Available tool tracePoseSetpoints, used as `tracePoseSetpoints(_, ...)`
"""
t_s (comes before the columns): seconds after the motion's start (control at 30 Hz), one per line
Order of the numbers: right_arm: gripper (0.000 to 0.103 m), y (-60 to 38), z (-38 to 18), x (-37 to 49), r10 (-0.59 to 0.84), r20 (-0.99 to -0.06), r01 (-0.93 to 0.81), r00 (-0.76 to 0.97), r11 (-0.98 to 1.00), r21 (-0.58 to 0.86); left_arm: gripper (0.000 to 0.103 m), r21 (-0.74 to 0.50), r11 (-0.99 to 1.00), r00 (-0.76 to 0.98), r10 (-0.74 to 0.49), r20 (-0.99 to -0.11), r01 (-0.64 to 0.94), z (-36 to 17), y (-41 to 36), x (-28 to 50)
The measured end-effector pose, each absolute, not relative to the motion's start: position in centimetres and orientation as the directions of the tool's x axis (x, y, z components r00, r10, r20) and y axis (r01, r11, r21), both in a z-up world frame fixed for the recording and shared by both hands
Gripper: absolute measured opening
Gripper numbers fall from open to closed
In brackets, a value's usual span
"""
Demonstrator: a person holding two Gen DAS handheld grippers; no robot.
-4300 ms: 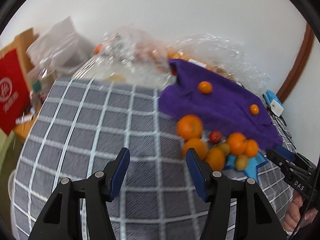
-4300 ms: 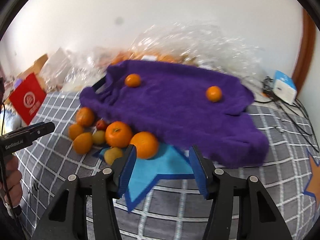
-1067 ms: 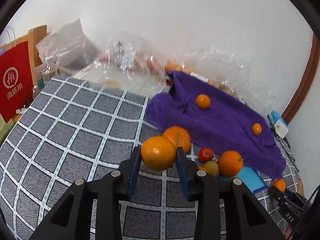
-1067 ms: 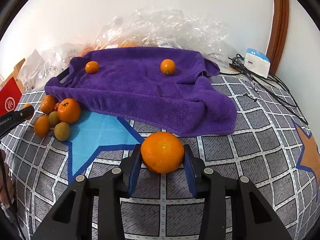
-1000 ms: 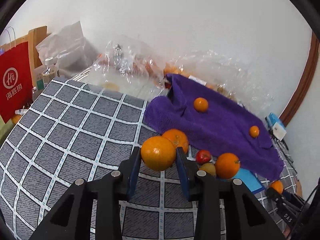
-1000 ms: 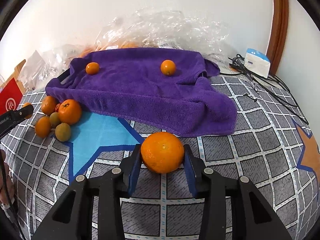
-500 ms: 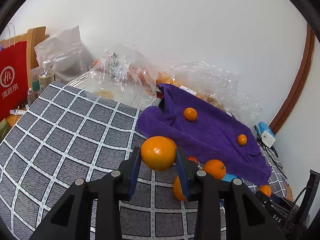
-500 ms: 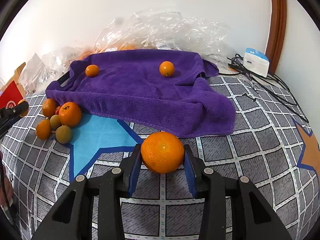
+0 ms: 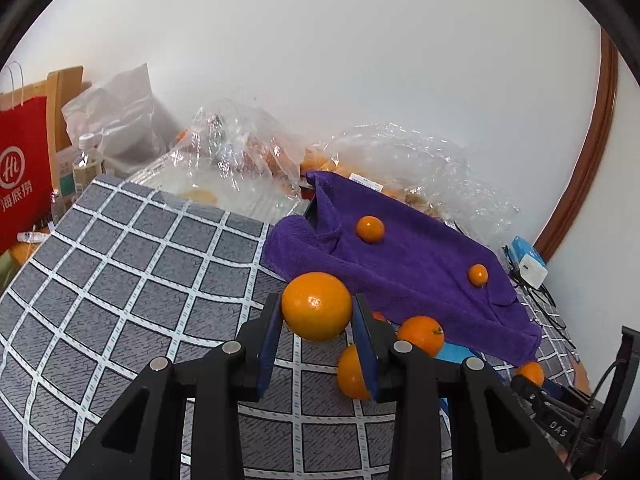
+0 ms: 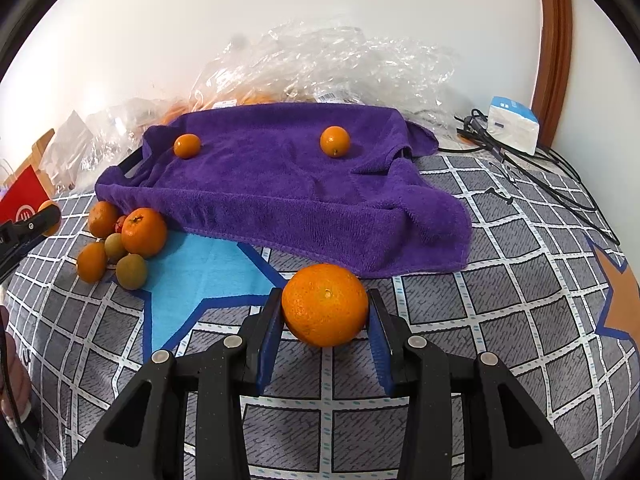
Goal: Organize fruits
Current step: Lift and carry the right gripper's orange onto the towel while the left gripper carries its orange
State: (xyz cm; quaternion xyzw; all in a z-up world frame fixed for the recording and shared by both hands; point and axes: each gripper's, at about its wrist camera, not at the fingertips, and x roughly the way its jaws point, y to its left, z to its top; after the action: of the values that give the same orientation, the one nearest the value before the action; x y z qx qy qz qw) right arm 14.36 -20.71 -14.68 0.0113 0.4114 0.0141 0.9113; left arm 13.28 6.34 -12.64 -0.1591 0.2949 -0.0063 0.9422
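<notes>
Left gripper [image 9: 317, 316] clenched on a smooth orange [image 9: 317, 306], held above the grey grid cloth [image 9: 132, 264]; right gripper [image 10: 325, 322] clenched on a pebbly orange [image 10: 325, 305] just at 6 o'clock of the purple towel [image 10: 288, 184]. Two small oranges sit on the towel, one at 10 o'clock [image 10: 187, 145], one at 12 o'clock [image 10: 335, 141] of the right grip. Loose fruit cluster [image 10: 120, 242] at 9 o'clock by the blue star [image 10: 200, 276], clear plastic bags [image 10: 320, 68] behind the towel.

Fruit inside crinkled plastic bags [image 9: 248, 156], perhaps oranges, blurred beyond telling
</notes>
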Motion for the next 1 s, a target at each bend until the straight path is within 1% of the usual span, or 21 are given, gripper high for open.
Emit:
tracePoseSetpoints(0.13,0.040,-21.1,-14.4,14.2,0.051,-0.739,-0.013,0.672,0.998,0.057,0.033,-0.322,0.944,0.820,-0.126,-0.558,-0.074,-12.7,6.5,13.4)
tracePoseSetpoints(0.2,0.040,-21.1,-14.3,14.1,0.057,-0.733,-0.016,0.678,0.998,0.064,0.033,-0.319,0.945,0.830,-0.115,-0.546,-0.079,-12.6,6.6,13.2)
tracePoseSetpoints(0.33,0.040,-21.4,-13.8,13.9,0.055,-0.728,-0.003,0.684,0.997,0.072,0.033,-0.319,0.944,0.825,-0.115,-0.553,-0.082,-12.5,6.6,13.5)
tracePoseSetpoints(0.43,0.040,-21.9,-12.8,13.7,0.072,-0.714,0.002,0.696,0.995,0.103,0.033,-0.297,0.951,0.853,-0.082,-0.515,-0.088,-11.4,6.6,12.9)
tracePoseSetpoints(0.5,0.040,-22.1,-12.1,13.8,0.070,-0.710,0.010,0.701,0.994,0.107,0.033,-0.275,0.957,0.848,-0.073,-0.524,-0.087,-10.8,6.4,13.0)
tracePoseSetpoints(0.57,0.040,-22.3,-11.3,14.1,0.062,-0.704,0.018,0.708,0.994,0.106,0.033,-0.289,0.954,0.833,-0.098,-0.545,-0.077,-10.3,6.4,13.4)
tracePoseSetpoints(0.67,0.040,-22.6,-10.1,14.8,0.040,-0.698,0.036,0.715,0.995,0.094,0.033,-0.315,0.947,0.823,-0.133,-0.552,-0.059,-9.1,6.4,13.9)
tracePoseSetpoints(0.77,0.040,-22.9,-9.2,15.7,0.039,-0.699,0.045,0.714,0.994,0.101,0.033,-0.298,0.953,0.829,-0.131,-0.543,-0.045,-7.6,6.0,14.7)
tracePoseSetpoints(0.93,0.040,-22.9,-8.0,17.6,0.010,-0.684,0.045,0.730,0.997,0.062,0.033,-0.260,0.966,0.830,-0.133,-0.541,-0.014,-5.2,5.0,17.0)
tracePoseSetpoints(1.0,0.040,-23.0,-7.7,18.5,0.018,-0.680,0.046,0.733,0.996,0.076,0.033,-0.257,0.966,0.834,-0.149,-0.531,0.009,-4.5,4.6,17.8)
